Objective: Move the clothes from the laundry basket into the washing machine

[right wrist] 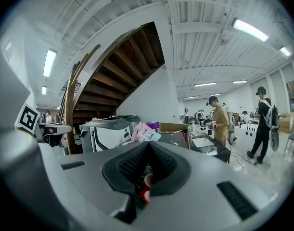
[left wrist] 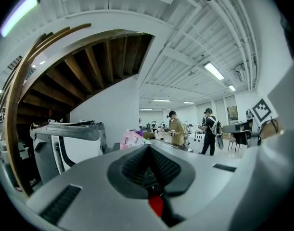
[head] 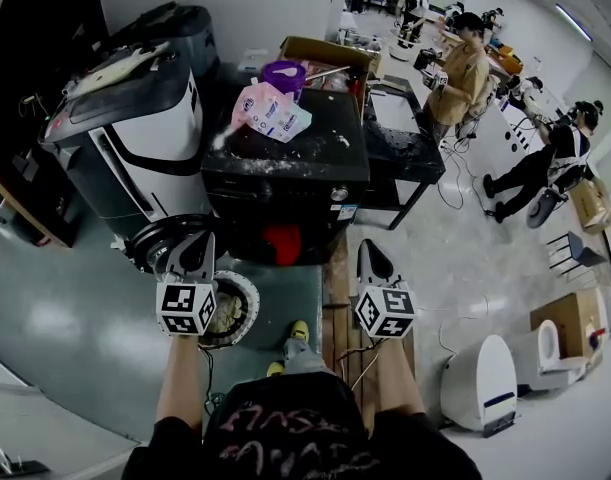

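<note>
You hold both claws out level, facing the washing machine (head: 285,168). The left claw (head: 195,253) and the right claw (head: 373,258) are each clenched on nothing, pads pressed together. The laundry basket (head: 253,308) sits on the floor just in front of the machine, below your left claw, with pale clothes (head: 228,314) inside. A pink bag (head: 270,108) and a purple tub (head: 283,73) rest on top of the machine.

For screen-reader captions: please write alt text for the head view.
The left claw and right claw, both shut, point at a black washing machine topped by a pink pouch; a laundry basket sits on the floor near the left claw.
</note>
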{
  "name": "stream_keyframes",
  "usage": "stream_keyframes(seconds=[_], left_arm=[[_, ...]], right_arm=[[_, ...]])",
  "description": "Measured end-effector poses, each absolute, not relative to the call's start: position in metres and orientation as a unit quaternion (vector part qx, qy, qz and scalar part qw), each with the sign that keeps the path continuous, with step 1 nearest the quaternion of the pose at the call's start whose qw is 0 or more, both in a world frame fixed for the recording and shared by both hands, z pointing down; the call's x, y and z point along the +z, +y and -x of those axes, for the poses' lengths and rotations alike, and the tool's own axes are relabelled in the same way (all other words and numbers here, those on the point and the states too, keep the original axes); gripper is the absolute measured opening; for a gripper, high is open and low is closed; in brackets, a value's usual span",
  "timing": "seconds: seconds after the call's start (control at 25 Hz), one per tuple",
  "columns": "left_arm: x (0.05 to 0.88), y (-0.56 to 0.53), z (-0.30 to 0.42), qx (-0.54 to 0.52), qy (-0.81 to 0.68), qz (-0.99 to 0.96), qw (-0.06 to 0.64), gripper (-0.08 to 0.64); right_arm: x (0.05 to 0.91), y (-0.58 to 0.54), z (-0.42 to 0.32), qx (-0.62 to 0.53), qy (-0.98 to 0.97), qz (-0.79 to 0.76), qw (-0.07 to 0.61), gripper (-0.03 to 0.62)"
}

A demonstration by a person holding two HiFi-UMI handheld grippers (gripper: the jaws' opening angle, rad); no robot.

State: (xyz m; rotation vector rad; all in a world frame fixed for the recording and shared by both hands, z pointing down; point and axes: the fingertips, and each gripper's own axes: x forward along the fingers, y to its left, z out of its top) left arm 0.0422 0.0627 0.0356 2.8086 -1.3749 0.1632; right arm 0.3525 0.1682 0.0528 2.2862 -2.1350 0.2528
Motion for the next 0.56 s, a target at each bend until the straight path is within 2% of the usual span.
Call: stream_keyframes(seconds=[0.56], left_arm=[[0.030, 0.062, -0.037, 0.050, -0.438, -0.897, -0.006, 0.011]], right_arm=[[0.043, 0.179, -0.360, 0.068, -0.670, -0.739, -0.006, 0.003]])
